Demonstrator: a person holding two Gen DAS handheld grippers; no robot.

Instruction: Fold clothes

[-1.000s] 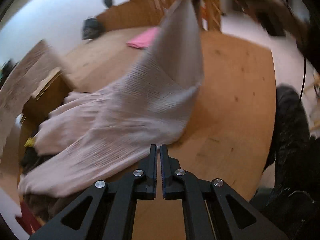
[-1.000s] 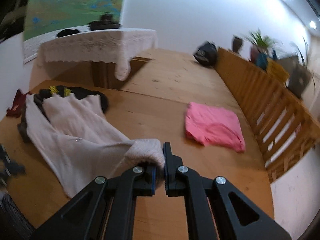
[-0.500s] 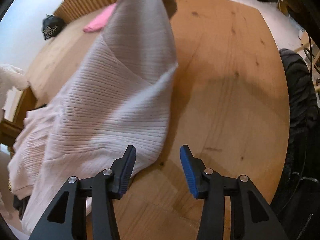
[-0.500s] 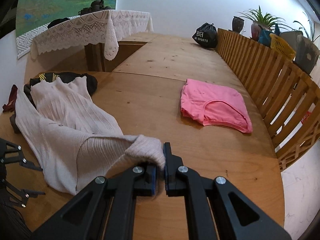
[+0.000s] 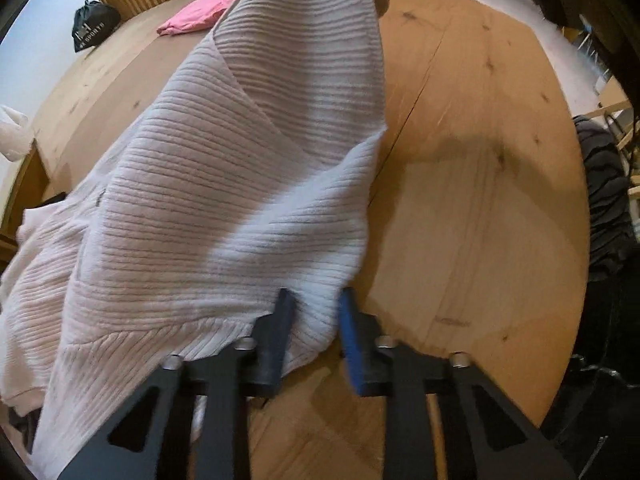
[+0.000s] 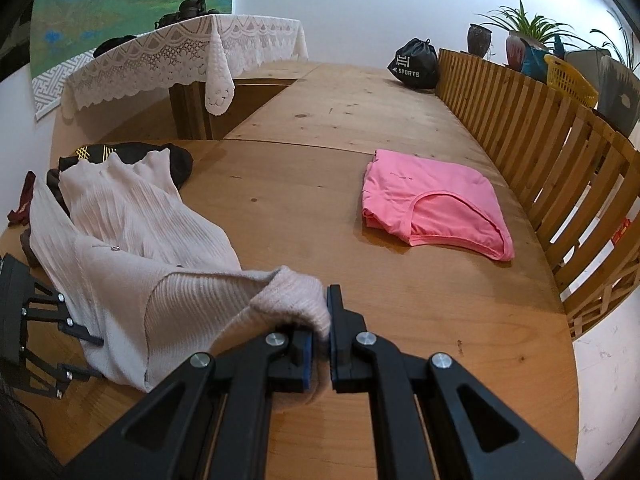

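Note:
A pale ribbed knit sweater (image 5: 224,184) lies spread on the wooden table (image 5: 480,200), with one part lifted toward the top of the left wrist view. My left gripper (image 5: 314,320) points steeply down at the sweater's near corner. Its jaws are closing, and a fold of the knit fills the gap between the pads. In the right wrist view the sweater (image 6: 132,240) stretches from the far left to my right gripper (image 6: 320,320), which is shut on a bunched cuff end held just above the table. The left gripper's frame (image 6: 36,320) shows at the left edge.
A folded pink shirt (image 6: 436,208) lies at the right, near a slatted wooden railing (image 6: 540,140). A black drawstring bag (image 6: 414,66) sits at the far end. Dark clothes (image 6: 176,160) lie behind the sweater. A lace-covered table (image 6: 180,56) stands at the back left.
The left gripper dropped to the sweater's corner, opened wide, and is now narrowed around a fold of it. The right gripper sank lower, still holding the cuff.

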